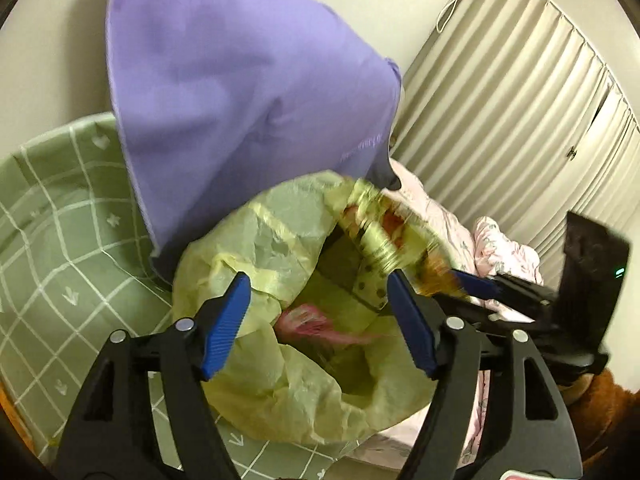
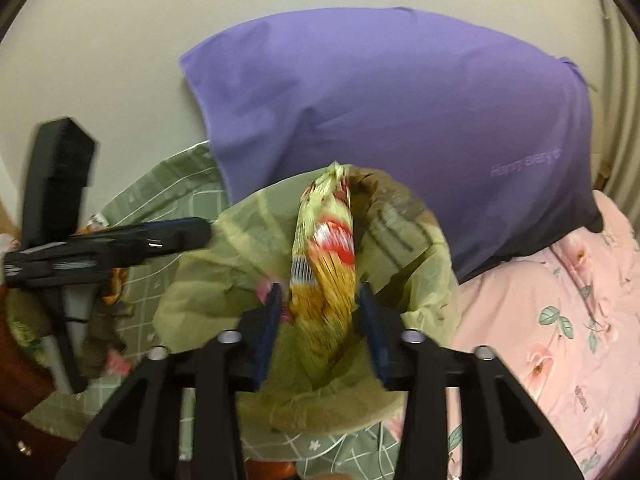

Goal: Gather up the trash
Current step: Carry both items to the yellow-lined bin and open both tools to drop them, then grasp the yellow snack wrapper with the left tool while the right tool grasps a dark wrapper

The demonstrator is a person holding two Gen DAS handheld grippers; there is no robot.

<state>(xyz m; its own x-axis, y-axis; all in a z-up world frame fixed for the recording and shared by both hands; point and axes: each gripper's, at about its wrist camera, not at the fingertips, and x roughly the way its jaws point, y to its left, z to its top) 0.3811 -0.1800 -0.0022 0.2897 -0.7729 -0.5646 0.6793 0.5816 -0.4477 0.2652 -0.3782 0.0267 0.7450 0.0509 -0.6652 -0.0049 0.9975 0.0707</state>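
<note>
A thin yellow-green trash bag (image 1: 280,380) lies open on the bed, with a pink wrapper (image 1: 308,320) inside it. My left gripper (image 1: 318,284) hovers over the bag's mouth, jaws wide open, nothing pressed between them. A blurred yellow and red snack packet (image 2: 324,264) hangs over the bag (image 2: 208,280) between the pads of my right gripper (image 2: 320,292). A small gap shows on each side of the packet, so that gripper is open. In the left wrist view the packet (image 1: 380,236) sticks out from the right gripper (image 1: 460,280) into the bag's mouth.
A purple pillow (image 2: 400,112) leans on the wall behind the bag. A green checked sheet (image 1: 60,240) covers the bed on the left and a pink floral quilt (image 2: 560,320) lies to the right. Pleated curtains (image 1: 520,100) hang at the far right.
</note>
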